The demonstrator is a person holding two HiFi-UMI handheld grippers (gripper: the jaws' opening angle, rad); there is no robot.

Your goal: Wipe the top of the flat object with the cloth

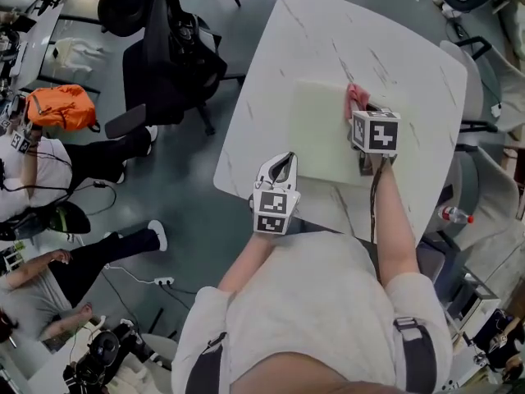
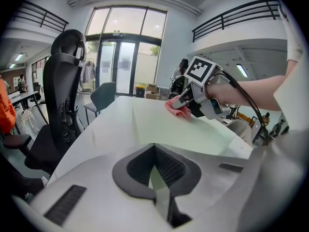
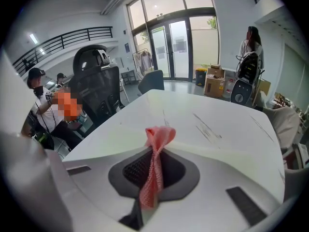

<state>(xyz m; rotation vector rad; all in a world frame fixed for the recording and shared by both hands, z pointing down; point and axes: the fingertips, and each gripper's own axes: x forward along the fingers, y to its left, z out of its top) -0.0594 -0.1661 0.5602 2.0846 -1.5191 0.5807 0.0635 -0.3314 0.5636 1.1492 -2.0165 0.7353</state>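
1. Clamped tight in the right gripper: a pink mesh cloth, twisted into a bunch and pressed onto the pale green flat board near its far right corner, on the marble-patterned counter.
2. Closed narrow on the board's near left corner: the left gripper, apparently pinning the board for the wipe.
3. Risk of scraping bare jaw tips across the board, with so little cloth poking past them.
4. Risk of sliding off the right edge and wiping the counter instead, with the cloth sitting right by that border.
5. Risk of the board skidding or buckling under a firm stroke, should the corner pinch slip.
6. Hard to judge how much cloth really touches the surface: contact patch tucked behind the marker cube in the head view.
7. Board's near right corner covered by the right forearm; thickness and material unclear.
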